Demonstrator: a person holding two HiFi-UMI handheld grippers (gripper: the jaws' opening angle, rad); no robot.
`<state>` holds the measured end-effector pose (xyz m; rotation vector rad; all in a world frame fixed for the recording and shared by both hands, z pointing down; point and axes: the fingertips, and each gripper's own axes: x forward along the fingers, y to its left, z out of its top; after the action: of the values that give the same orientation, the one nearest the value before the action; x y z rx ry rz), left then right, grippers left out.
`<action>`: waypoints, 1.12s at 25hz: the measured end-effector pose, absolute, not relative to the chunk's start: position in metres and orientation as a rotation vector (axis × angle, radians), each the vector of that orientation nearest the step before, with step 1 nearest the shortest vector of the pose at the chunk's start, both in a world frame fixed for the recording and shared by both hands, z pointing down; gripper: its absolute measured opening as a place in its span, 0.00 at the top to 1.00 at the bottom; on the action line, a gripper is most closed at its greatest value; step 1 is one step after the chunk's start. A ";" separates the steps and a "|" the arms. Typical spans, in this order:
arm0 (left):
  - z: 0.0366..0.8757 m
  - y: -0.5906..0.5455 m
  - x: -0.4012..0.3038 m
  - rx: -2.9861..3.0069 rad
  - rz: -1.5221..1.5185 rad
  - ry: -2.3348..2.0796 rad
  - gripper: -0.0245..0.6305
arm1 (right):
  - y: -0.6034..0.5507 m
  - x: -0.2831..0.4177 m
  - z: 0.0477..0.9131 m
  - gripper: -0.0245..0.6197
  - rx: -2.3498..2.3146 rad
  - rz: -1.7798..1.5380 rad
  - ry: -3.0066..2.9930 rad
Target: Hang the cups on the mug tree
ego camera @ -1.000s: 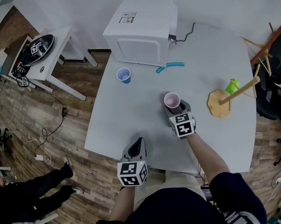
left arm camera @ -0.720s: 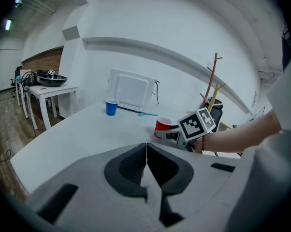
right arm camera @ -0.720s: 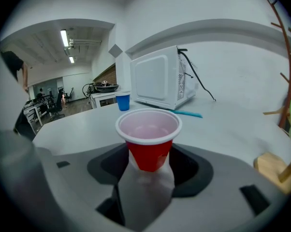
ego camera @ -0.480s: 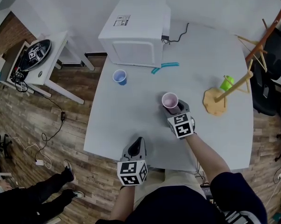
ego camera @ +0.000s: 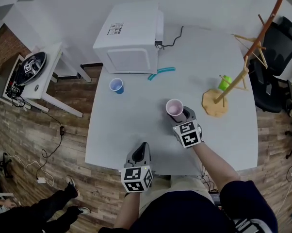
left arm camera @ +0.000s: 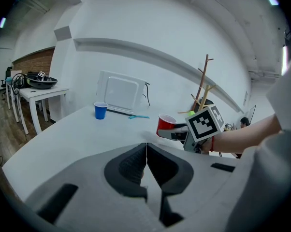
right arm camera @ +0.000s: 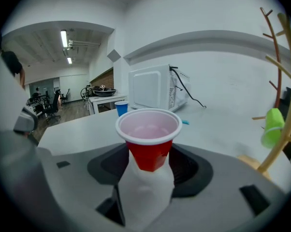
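Right gripper clamps red cup; left gripper closed, empty. Risk: thin cup slips, or misses peg of mug tree near tabletop right edge.

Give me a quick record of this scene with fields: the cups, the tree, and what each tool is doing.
red cup: upright, empty, gripped near its base
right tool: shut on the red cup
left tool: shut, nothing in it, at the near edge of the table
blue cup: upright on the table, in front of the microwave
green cup: hanging on the mug tree
mug tree position: on the table, to the right of the red cup
cups left to hang: two
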<state>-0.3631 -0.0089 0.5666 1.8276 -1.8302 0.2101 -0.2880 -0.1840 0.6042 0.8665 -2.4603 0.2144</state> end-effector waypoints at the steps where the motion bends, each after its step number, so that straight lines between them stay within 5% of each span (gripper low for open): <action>1: 0.566 -0.010 -0.361 1.836 0.208 -1.823 0.93 | -0.183 -0.285 0.602 0.57 0.876 0.215 -2.460; 28: 0.547 -0.048 -0.290 2.111 0.243 -1.591 0.93 | -0.161 -0.158 0.557 0.57 1.174 0.249 -2.356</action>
<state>-0.2897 -0.0476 0.5469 2.1113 -1.5914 0.2427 -0.1578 -0.1607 0.5572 1.1737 -2.3557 0.2493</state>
